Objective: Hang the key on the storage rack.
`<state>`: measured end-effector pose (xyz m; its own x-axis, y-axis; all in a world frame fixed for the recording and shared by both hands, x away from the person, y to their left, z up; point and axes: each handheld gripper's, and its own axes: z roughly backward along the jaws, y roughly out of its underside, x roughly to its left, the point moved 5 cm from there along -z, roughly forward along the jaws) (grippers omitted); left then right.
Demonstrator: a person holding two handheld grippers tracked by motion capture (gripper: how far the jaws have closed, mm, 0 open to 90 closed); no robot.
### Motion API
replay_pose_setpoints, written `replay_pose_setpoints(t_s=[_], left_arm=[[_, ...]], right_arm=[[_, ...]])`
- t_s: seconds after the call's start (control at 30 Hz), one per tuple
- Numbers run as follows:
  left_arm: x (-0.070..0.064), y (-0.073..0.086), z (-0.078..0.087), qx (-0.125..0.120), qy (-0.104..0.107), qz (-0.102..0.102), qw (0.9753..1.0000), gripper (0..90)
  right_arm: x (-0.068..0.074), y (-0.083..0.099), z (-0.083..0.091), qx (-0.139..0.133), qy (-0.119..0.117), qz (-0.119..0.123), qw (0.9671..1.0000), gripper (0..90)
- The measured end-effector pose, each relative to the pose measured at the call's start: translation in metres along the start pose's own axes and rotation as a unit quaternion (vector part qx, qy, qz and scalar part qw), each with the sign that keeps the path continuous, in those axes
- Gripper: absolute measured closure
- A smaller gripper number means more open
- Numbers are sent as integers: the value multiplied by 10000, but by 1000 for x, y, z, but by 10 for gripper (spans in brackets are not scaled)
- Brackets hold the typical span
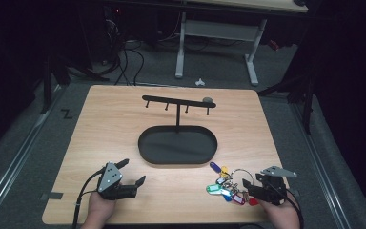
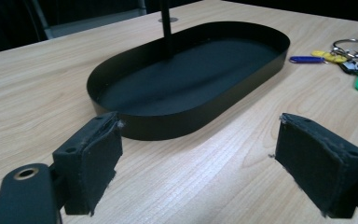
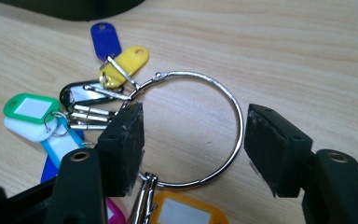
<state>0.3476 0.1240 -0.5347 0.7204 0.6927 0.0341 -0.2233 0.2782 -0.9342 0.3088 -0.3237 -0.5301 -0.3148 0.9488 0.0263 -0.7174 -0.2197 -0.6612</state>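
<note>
Right hand-held gripper [image 3: 193,149] spread wide, jaws straddling the metal key ring [image 3: 233,107] with coloured tags [image 3: 30,108], left hand-held gripper [image 2: 198,163] spread, empty, black oval tray [image 2: 186,119] just ahead on the surface [image 2: 37,84].

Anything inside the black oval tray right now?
The black oval tray holds nothing loose: just the stand's post rising from its floor. The near wall hides a strip of the floor from the left gripper view.

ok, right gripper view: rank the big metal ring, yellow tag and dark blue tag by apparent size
1. Large silver metal key ring, clearly biggest.
2. Yellow plastic key tag and dark blue plastic key tag: near alike; the blue lies farther off and the yellow is partly covered by a clip, so unranked.
</note>
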Motion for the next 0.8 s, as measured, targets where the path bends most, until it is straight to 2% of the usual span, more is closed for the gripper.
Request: replay_pose_setpoints(t_s=[0.07, 0.23, 0.27, 0.3, 0.33, 0.37, 0.4, 0.5, 0.53, 0.6, 0.63, 0.67, 0.7, 0.8], left_arm=[[1, -1, 0, -58, 13, 50, 10000, 150], [0, -1, -1, -46, 42, 42, 10000, 150], [-1, -2, 0, -80, 42, 19, 10000, 150], [-1, -2, 0, -80, 42, 19, 10000, 150], [-2, -2, 0, -101, 44, -24, 9999, 150], [-2, -2, 0, -101, 44, -24, 9999, 150], [-2, -3, 1, -91, 56, -41, 9999, 150], [-3, -3, 1, -104, 73, -52, 9999, 150], [-3, -2, 1, -83, 85, -52, 9999, 150], [-4, -2, 0, -75, 105, -52, 9999, 150], [-4, -2, 0, -75, 118, -66, 9999, 150], [-5, -2, 1, -74, 143, -76, 9998, 150], [-5, -2, 1, -74, 143, -76, 9998, 150], [-6, -2, 2, -85, 179, -104, 9997, 150]], right_arm=[[1, 0, -2, 72, 96, 60, 9999, 307], [5, 0, -2, 269, 84, 189, 9994, 292], [6, -2, -2, 398, 49, 274, 9988, 269], [6, -2, -2, 398, 49, 274, 9988, 269], [6, -6, 0, 511, 59, 297, 9982, 239], [6, -6, 0, 511, 59, 297, 9982, 239], [8, -10, 1, 662, -68, 321, 9973, 232], [9, -13, 1, 802, -46, 441, 9958, 226], [10, -17, 2, 936, -59, 568, 9940, 213], [12, -18, 2, 1043, -81, 585, 9928, 212], [15, -19, 2, 1211, -140, 642, 9905, 207], [18, -21, 2, 1353, -115, 806, 9875, 194], [18, -21, 2, 1353, -115, 806, 9875, 194], [25, -25, 1, 1666, -95, 1031, 9806, 191]])
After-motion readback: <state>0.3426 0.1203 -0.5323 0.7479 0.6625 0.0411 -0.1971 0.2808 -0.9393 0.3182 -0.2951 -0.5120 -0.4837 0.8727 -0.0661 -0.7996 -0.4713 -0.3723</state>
